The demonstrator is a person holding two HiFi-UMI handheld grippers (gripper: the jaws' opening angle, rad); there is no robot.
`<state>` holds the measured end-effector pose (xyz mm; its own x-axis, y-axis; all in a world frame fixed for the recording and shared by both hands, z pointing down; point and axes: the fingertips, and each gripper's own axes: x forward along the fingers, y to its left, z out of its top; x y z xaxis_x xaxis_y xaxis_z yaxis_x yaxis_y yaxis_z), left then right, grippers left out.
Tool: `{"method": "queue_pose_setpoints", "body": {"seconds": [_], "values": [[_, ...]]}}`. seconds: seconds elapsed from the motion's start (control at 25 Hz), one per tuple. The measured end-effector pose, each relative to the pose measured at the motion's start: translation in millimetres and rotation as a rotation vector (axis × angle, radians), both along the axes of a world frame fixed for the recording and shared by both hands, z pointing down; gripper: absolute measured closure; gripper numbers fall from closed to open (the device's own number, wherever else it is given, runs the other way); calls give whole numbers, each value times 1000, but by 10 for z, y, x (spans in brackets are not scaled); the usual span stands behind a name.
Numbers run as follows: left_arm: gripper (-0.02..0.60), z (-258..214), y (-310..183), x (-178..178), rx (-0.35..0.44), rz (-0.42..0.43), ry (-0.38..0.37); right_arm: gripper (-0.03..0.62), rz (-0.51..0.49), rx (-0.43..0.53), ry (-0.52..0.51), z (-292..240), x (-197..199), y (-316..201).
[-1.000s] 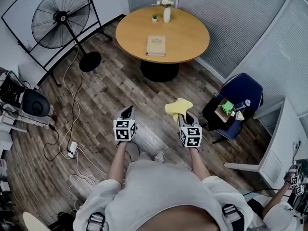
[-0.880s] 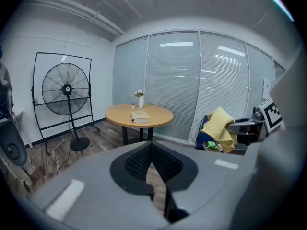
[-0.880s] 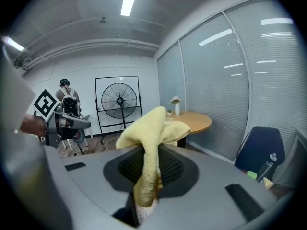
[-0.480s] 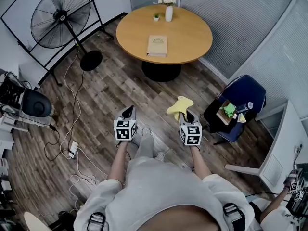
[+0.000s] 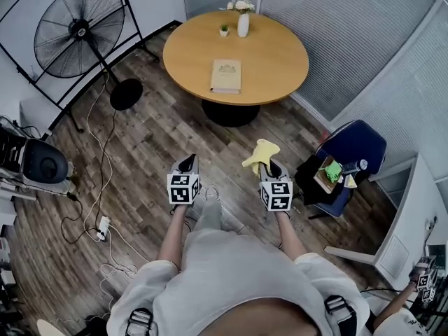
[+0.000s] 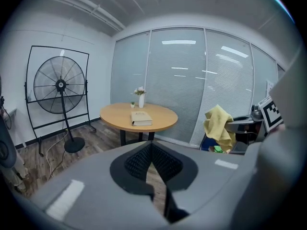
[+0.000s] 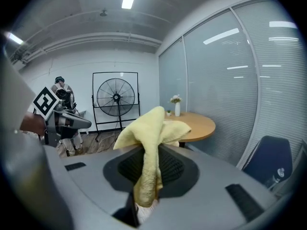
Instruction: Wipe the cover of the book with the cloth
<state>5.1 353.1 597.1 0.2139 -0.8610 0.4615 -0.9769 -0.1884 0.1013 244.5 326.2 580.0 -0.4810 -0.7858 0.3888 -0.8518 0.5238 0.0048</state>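
I hold the yellow cloth point(image 7: 152, 143) in the right gripper point(image 5: 267, 166). Its jaws are clamped on a fold of it, with one tail hanging down between the pads and the looser bulk flopping over the top. The left gripper point(image 6: 152, 146) carries nothing and its jaws are drawn together. Both grippers hang at my front, over the wooden floor.

The book point(image 5: 226, 75) lies flat and closed on the round table point(image 5: 269, 58), roughly at the middle of the top. That is well ahead of me, so nothing can be wiped yet. A white vase point(image 5: 243, 24) and a tiny potted plant point(image 5: 224, 29) stand at the table's far edge, apart from the book.

I judge the cloth to be light, soft and limp. It will not push like a pad, so I would press its bunched part down onto the cover and drag it. The pinch looks deep enough not to slip out.

The book looks stiff and fairly thick, with a pale, smooth cover. On that smooth tabletop I expect it to slide under a sideways wipe. I would steady it with the left gripper, pressing on a corner or along the spine edge rather than trying to grip it. That leaves most of the cover free for the cloth.

The vase looks top-heavy and breakable, so I would make my strokes run away from it.
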Motion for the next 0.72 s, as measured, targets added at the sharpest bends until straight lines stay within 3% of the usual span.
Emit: {"method": "queue_pose_setpoints", "body": {"seconds": [0.72], "values": [[572,60,-1482,-494,-40,55,35,522,26,-36,24,-22,-593,-1390]]}}
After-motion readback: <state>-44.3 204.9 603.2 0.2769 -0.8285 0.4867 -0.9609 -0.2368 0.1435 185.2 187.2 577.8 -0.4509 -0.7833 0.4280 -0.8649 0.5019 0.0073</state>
